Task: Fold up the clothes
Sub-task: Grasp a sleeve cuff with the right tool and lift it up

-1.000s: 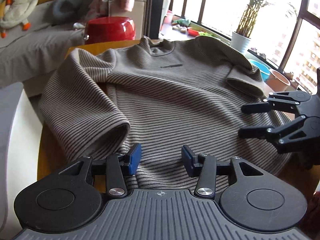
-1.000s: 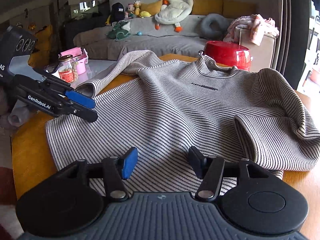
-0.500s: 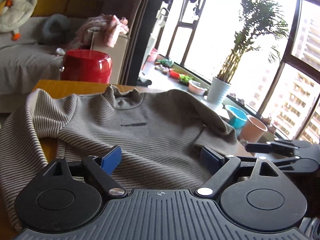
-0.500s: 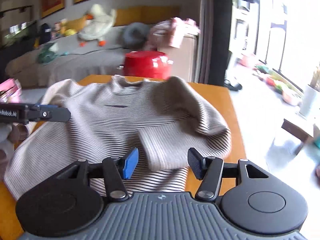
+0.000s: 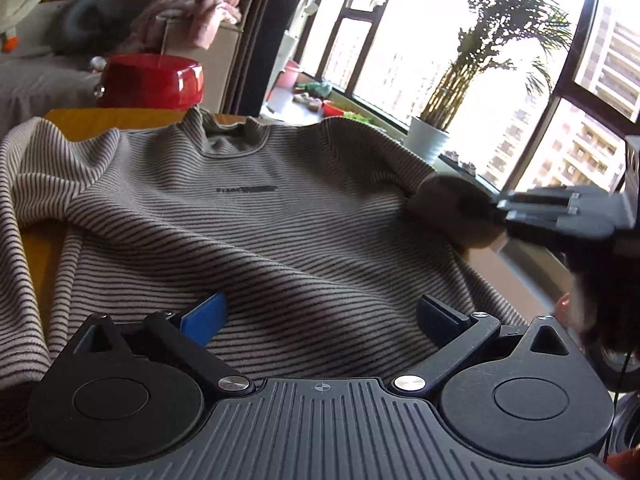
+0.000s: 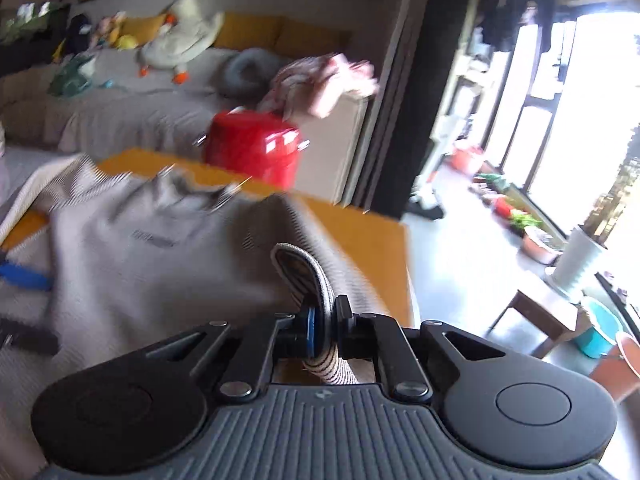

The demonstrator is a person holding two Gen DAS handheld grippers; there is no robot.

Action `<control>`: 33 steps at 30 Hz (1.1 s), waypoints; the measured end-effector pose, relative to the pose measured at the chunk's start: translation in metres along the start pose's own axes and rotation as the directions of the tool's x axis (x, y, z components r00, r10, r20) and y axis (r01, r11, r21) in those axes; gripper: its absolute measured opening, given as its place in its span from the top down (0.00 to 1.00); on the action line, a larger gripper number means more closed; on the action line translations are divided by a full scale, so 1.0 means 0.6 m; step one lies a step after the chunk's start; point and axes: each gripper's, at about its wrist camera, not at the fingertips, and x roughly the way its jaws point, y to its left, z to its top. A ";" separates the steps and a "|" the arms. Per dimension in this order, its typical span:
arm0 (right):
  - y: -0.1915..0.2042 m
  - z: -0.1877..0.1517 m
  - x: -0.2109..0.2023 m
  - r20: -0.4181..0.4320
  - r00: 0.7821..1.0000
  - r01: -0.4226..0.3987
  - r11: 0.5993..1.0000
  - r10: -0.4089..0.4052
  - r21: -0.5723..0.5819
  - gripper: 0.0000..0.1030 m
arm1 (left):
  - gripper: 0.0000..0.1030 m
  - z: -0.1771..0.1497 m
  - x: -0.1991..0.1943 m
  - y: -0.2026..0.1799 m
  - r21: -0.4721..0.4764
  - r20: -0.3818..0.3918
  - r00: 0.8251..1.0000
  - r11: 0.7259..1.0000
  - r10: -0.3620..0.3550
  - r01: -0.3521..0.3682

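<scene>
A beige sweater with thin dark stripes (image 5: 248,220) lies face up on the wooden table (image 5: 80,118), collar at the far side. My left gripper (image 5: 320,316) hovers over the near hem. Its jaws are opening wide and no cloth is pinched between the blue pads. My right gripper (image 6: 324,320) is shut on the cuff of the sweater's right sleeve (image 6: 300,276) and holds it lifted above the body of the sweater (image 6: 140,264). In the left wrist view the right gripper (image 5: 500,212) comes in from the right with the blurred cuff (image 5: 448,208) at its tips.
A red pot (image 5: 152,80) stands beyond the table's far edge. A sofa with a plush duck (image 6: 180,40) and a pink cloth on a box (image 6: 320,80) lie behind. To the right are a potted plant (image 5: 428,140), windows and a blue bucket (image 6: 600,328).
The right gripper moved to the right sleeve, shut on its cuff and lifted it. The left gripper's jaws spread wide, and it swung right along the near hem.
</scene>
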 end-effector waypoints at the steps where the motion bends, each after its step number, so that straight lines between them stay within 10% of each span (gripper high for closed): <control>1: -0.036 0.016 -0.018 0.029 0.999 0.037 0.998 -0.039 0.055 0.91 | 0.00 -0.004 -0.004 0.000 -0.002 -0.002 1.000 1.000 -0.013 0.013; 4: -0.112 0.054 -0.062 0.096 0.989 0.092 0.983 -0.108 0.160 0.92 | 0.00 -0.009 -0.010 0.007 -0.026 0.000 0.998 0.998 -0.065 0.065; 9: -0.094 0.097 -0.067 0.159 0.987 -0.025 0.980 -0.007 0.197 0.92 | 0.00 -0.014 -0.015 0.017 -0.057 0.008 0.993 0.991 -0.121 0.121; 23: 0.228 0.246 0.041 0.216 0.867 -0.456 0.890 0.449 -0.020 0.91 | 0.00 -0.018 -0.019 0.045 -0.156 0.047 0.981 0.968 -0.191 0.196; 33: 0.301 0.203 0.096 0.119 0.896 -0.428 0.903 0.428 -0.031 0.89 | 0.00 -0.019 -0.020 0.046 -0.160 0.049 0.980 0.967 -0.193 0.198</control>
